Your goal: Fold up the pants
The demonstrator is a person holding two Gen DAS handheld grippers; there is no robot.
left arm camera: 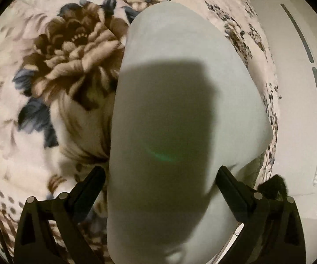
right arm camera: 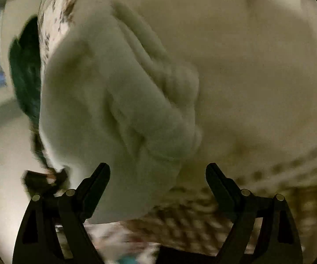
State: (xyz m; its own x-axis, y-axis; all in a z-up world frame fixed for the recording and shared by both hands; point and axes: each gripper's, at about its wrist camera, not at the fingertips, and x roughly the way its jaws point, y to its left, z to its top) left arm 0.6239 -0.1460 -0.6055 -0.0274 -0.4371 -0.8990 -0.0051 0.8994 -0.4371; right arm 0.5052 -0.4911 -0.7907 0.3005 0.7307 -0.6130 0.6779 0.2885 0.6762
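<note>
Pants (left arm camera: 180, 114): pale, nearly white cloth, lying on a flowered blanket (left arm camera: 66, 61) that covers the bed. In the left wrist view they run as one long smooth panel from 12 o'clock down to 6 o'clock, with a free corner poking out at about 3 o'clock, close to the blanket's edge. White floor or furniture past that edge, at 3 o'clock.

Left claw (left arm camera: 160, 176): released, jaws spread wide. Cloth lies under and between the fingers, but neither pad pinches it. Its shadow falls on the middle of the panel.

Right claw (right arm camera: 158, 173): also released, jaws wide, nothing clamped. Picture is smeared. Ahead of it, from 10 to 1 o'clock, a bunched, ribbed part of the pants (right arm camera: 154, 70), probably the waistband or a rolled fold, though the blur leaves this unsure. Dotted blanket border at 5 o'clock. Dark green blur at 9 o'clock; cannot tell what it is.

Step in hand, as I judge it: both claws free, between grips, so the next hold has to be chosen before the next fold.

To do it well:
- Flatten the bunched ribbed part first; folding over a lump gives a crooked stack.
- Grip at edges or corners, not mid-panel, one claw at each end of the same edge.
- Pinch all layers together, or the lower layer will lag behind.
- Carry both ends over evenly and lay edge on edge.
- Mind the corner at 3 o'clock: it sits near the bed edge and could slide off.
</note>
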